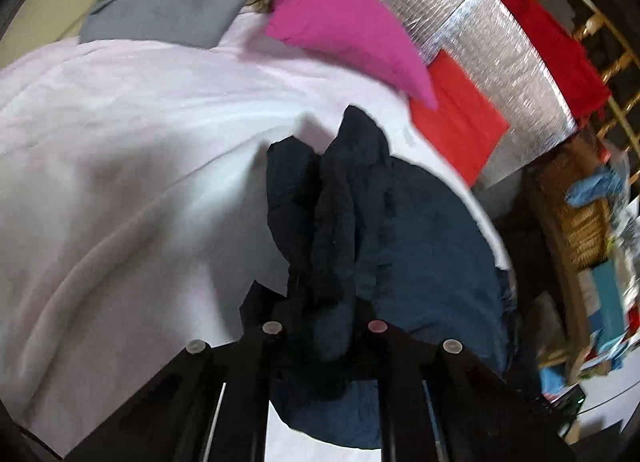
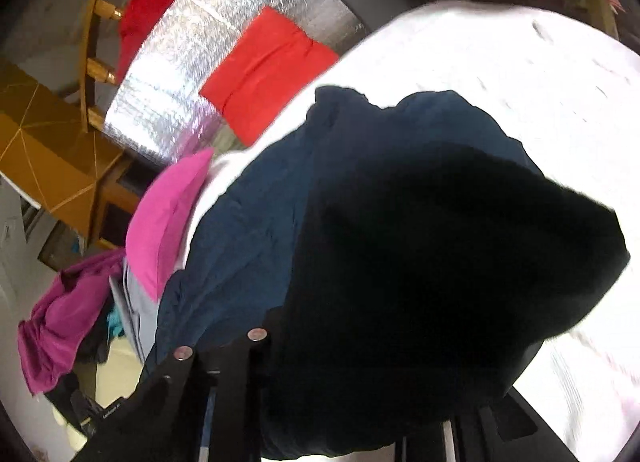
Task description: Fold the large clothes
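left gripper (image 1: 324,262), bottom centre: black bars, four round silvery studs, one pinkish, thin bright slots. right gripper (image 2: 360,342), lower left: same black bars, two studs showing, tiny white lettering, unreadable.

No lettering can be read — labels too blurred.

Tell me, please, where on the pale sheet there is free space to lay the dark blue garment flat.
The widest bare patch of the pale sheet lies left of the dark blue garment, bordered by the grey cloth and magenta piece. The side toward the silver mat and red cloth is crowded.
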Tool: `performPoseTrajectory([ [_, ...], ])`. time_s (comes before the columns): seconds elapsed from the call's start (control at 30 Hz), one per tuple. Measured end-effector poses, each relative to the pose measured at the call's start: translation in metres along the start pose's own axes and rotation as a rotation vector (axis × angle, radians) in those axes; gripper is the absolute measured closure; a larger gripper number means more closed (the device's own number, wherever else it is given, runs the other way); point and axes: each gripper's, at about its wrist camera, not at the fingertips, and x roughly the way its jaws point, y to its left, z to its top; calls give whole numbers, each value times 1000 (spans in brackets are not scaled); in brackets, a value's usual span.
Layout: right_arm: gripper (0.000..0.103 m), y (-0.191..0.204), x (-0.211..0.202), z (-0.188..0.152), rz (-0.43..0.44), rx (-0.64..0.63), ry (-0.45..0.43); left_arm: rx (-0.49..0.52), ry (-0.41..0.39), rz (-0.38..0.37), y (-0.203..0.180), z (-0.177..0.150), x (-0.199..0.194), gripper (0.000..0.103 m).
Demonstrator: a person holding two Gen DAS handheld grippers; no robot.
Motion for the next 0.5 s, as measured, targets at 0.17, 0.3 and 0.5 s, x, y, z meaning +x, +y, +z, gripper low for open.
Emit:
performPoseTrajectory([
  [0.17, 63, -15, -11, -19, -36, 27, 134, 40, 16, 91, 17, -27, -15, 69],
  [0.3, 40, -22, -40, -20, -39, 36, 200, 51, -43, 126, 20, -27, -53, 58],
  [0.5, 39, 24, -101, -10, -46, -234, 125, 189, -202, 177, -23, -10, -75, 34],
])
